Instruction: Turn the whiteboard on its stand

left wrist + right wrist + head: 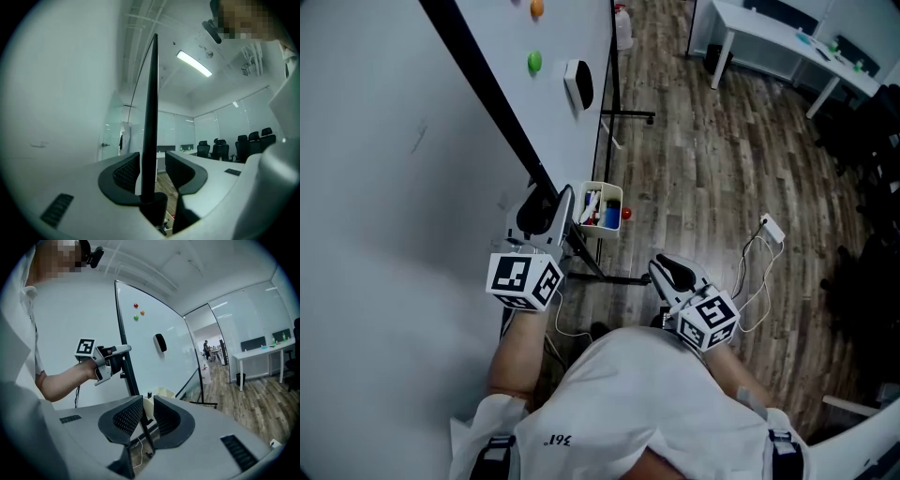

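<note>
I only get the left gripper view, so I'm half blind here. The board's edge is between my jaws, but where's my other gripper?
Observer: The right gripper is off the whiteboard, low by your body, with its jaws apart and empty.
Operator: Anything on the board's face?
Observer: Small round magnets and a black eraser stick to it.
Operator: Anything on the floor to trip on?
Observer: A white plug with a loose cable lies on the wood floor to your right.
</note>
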Demonstrator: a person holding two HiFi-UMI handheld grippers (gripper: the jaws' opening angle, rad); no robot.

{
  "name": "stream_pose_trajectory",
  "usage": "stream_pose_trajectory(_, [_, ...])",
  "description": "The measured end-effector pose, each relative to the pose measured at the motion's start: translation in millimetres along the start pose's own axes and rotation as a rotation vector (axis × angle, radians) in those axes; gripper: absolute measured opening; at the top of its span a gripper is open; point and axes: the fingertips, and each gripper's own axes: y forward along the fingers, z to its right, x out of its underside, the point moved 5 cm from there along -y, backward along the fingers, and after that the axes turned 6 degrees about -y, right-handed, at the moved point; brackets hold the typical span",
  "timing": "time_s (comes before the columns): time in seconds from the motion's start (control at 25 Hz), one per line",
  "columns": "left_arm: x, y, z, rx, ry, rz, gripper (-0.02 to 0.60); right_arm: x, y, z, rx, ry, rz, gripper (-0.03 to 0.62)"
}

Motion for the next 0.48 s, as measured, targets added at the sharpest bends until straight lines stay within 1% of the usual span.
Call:
stream_pose_trajectory(0.04, [-0.4,1.6,-0.2,-0.008,0.008,-0.005,0.173,0.5,0.0,0.3,-0.001,0.0,-0.001,0.072])
stream_pose_trajectory(0.16, [-0.8,4.8,-4.1,-0.039,0.017,-0.025,0.103,1.8,-0.2,1.9,-0.003,0.001,-0.005,0.072])
stream_pose_trajectory(0.48, [-2.2,7.7,-4.0,-0.056,0.018,-0.057,0.091,4.0,-1.3,1.4,-0.015,0.006,-0.014,0.072])
